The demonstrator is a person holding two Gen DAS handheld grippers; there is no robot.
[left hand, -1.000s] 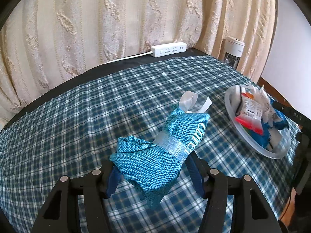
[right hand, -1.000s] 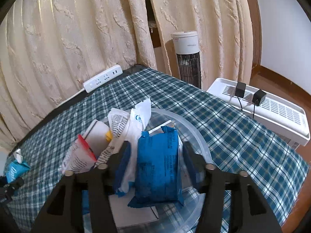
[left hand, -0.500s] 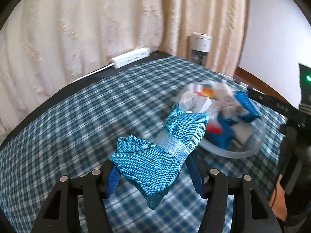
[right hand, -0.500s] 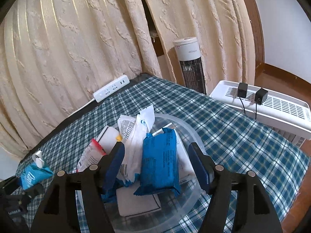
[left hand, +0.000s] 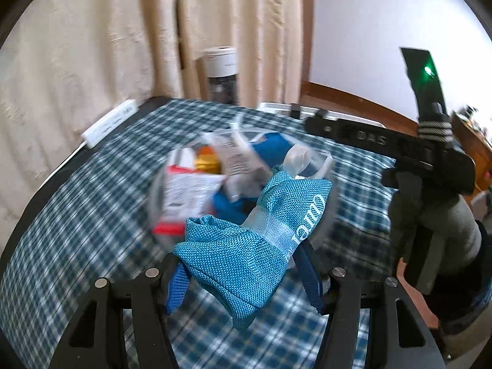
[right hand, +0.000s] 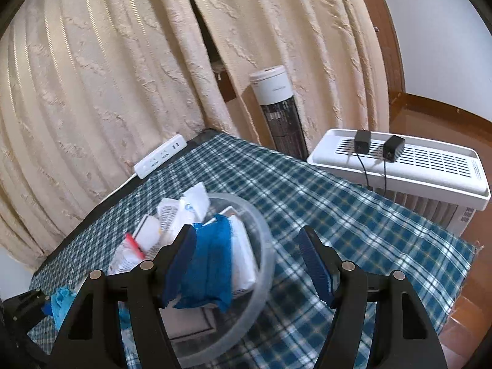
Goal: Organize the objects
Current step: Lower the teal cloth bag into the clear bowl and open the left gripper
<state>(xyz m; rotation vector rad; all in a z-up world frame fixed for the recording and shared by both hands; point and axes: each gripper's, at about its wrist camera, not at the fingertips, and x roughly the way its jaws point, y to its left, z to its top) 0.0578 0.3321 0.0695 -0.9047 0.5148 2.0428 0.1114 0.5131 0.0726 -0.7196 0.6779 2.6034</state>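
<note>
At the left, a white power strip [left hand: 109, 123] is being left at the far edge of the counter [left hand: 77, 215], against the curtain [left hand: 92, 46]; nearer the middle, a teal mesh pouch [left hand: 246, 246] is being held by the left gripper [left hand: 243, 279], its jaws being kept narrow and pressed on the pouch's crumpled lower end. The pouch is being carried above the near rim of the clear plastic bowl [left hand: 153, 196], where several packets are already lying; the step in hand is judged to be the delivery of the pouch to the bowl. Its long axis is being held slanted, from the bunched end at lower left up to the ribboned end at upper right, that end pointing away over the bowl. Next, the pouch is likely to be brought over the middle of the bowl and let go. At the right, the right gripper [right hand: 249, 264] is being kept beside the bowl [right hand: 264, 246]; its jaws are standing wide with nothing clamped, a blue packet [right hand: 209, 270] being seen behind the left jaw.
</note>
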